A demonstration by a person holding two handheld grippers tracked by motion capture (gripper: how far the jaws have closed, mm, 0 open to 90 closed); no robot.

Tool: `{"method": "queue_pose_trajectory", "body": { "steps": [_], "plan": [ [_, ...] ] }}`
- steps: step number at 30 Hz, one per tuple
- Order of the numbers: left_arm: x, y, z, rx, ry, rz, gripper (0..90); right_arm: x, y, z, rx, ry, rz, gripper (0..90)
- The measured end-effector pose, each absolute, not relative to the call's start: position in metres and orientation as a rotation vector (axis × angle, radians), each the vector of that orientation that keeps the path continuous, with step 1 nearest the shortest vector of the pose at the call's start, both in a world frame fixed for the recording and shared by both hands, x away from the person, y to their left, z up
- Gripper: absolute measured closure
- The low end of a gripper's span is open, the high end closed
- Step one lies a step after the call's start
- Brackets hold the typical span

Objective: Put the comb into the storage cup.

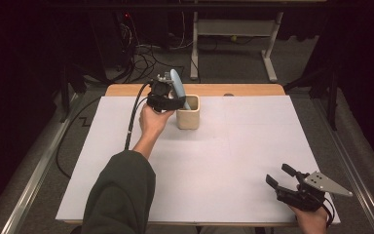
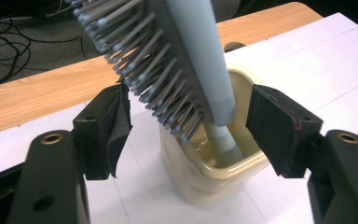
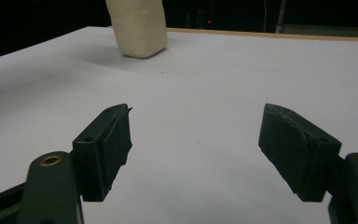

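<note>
Hairbrush (image 2: 168, 60) sits handle-down in the cream cup (image 2: 214, 172), head and bristles sticking up and leaning out over the rim toward the left gripper (image 1: 168, 100). Left gripper's jaws are spread wide, one pad on each side of the brush; neither pad seems to touch it, though the bristle tips come very close to one pad. So nothing is gripped, and the brush stands on its own, propped by the cup wall.

Cup is just below and ahead of those jaws, on the white sheet covering the counter (image 1: 253, 146), near its far edge. In the high view the gripper is right beside the cup, at brush-head height.

Right gripper (image 1: 292, 187) is parked well apart near the counter's near edge, jaws wide open, nothing between them. Cup (image 3: 137, 28) is far ahead of it in the right gripper view.

Risks as I read it:
- Brush leans, cup looks light. Any sideways bump from a pad could tip the cup or lever the brush out.
- Bristles sit close to one pad. Pulling away on that side could snag them and drag the brush along.
- If the jaws close here, one pad meets bristles, not the solid spine: soft, slippery hold, brush likely to twist.
- Nothing steadies the cup; right gripper is too far off to help.
</note>
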State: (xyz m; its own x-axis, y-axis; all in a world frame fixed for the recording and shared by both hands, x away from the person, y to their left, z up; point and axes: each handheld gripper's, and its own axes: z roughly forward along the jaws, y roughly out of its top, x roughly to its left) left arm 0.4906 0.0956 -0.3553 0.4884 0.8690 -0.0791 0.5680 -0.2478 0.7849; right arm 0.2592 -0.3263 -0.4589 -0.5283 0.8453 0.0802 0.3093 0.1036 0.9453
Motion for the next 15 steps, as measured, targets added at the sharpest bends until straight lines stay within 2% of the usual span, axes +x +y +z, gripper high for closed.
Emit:
{"method": "queue_pose_trajectory", "body": {
  "steps": [15],
  "plan": [
    [0.4833,0.1013,-0.3531,1.938,1.172,0.478,32.2,0.2590,-0.3266,-0.4589,1.123,1.895,1.430,26.0]
  ]
}}
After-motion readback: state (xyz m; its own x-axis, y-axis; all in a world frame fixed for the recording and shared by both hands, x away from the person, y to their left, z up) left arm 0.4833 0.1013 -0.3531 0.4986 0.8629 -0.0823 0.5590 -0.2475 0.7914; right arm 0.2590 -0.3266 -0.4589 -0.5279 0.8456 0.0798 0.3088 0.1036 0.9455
